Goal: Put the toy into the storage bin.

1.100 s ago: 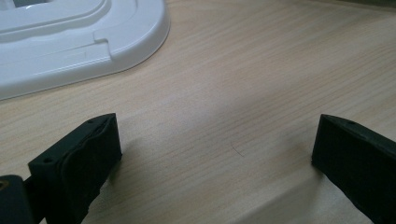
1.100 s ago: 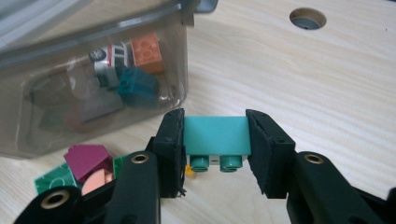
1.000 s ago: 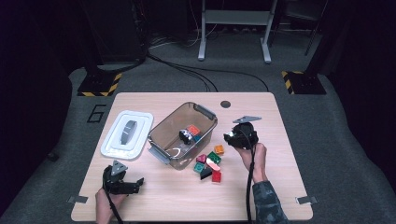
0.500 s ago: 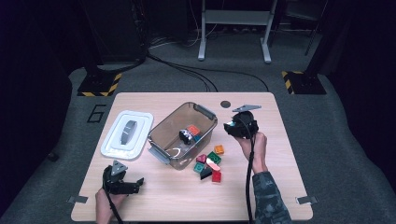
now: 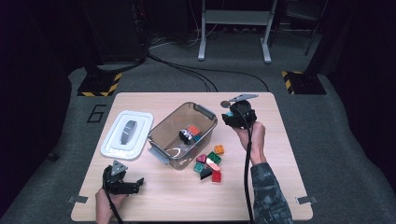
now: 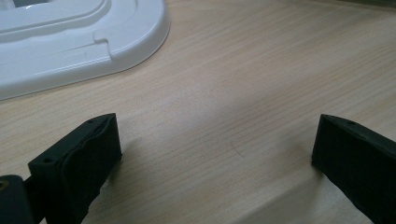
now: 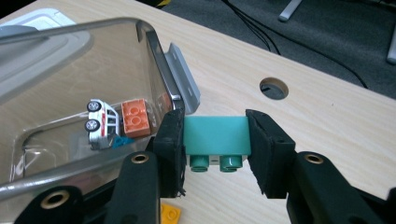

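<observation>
Two grippers show from above: my right gripper [image 5: 232, 113] hangs beside the clear plastic bin [image 5: 164, 137], my left gripper [image 5: 135, 183] low on the pale wood surface [image 5: 280, 140]. Left gripper view: matte fingers [image 6: 84, 163] wide apart, smooth white lid [image 6: 93, 37] ahead. Right gripper view: fingers clamp a studded teal brick [image 7: 215, 135] just outside the bin's rim.

High view looks down over the table [image 5: 261, 196]; both tool views sit close above it, sharing its wood.
</observation>
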### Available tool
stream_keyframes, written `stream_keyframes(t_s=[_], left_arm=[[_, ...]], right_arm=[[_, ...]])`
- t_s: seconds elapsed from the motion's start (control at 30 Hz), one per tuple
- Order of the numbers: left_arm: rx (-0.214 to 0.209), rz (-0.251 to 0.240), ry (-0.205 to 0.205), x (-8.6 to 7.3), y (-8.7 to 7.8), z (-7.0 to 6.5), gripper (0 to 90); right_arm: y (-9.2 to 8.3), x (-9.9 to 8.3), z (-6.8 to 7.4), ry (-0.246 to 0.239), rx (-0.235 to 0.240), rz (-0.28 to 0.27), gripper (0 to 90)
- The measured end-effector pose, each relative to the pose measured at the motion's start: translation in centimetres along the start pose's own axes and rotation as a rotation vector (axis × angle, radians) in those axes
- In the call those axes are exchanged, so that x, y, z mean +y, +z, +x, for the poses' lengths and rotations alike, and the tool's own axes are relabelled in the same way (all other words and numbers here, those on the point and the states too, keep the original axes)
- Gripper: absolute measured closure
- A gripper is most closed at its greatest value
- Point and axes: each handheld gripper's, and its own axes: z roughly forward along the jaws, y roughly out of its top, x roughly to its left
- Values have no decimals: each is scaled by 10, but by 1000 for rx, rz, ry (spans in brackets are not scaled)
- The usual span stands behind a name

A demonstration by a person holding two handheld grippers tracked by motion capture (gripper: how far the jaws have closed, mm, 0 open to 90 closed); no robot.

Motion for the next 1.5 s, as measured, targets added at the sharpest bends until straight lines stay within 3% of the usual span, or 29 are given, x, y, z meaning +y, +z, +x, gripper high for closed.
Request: stream_keyframes(t_s=[0.3,0.6,0.87,1.03,1.13,1.37,1.5], left_arm=[[-1,-1,-8,0,0,-1,11],[-1,-1,-8,0,0,-1,11],[-1,-1,-8,0,0,-1,11],[-1,-1,-8,0,0,0,11],[-1,-1,-8,0,0,-1,11],[-1,-1,-8,0,0,-1,11],[-1,-2,-8,0,0,-1,11]], right_arm=[[0,18,9,-42,8,-17,587],[14,30,26,-96,43,-7,587],[33,31,48,-180,94,47,586],[42,27,57,-192,117,105,586],[45,24,58,-211,123,126,585],[48,16,54,-205,129,172,583],[47,14,54,-209,136,172,578]])
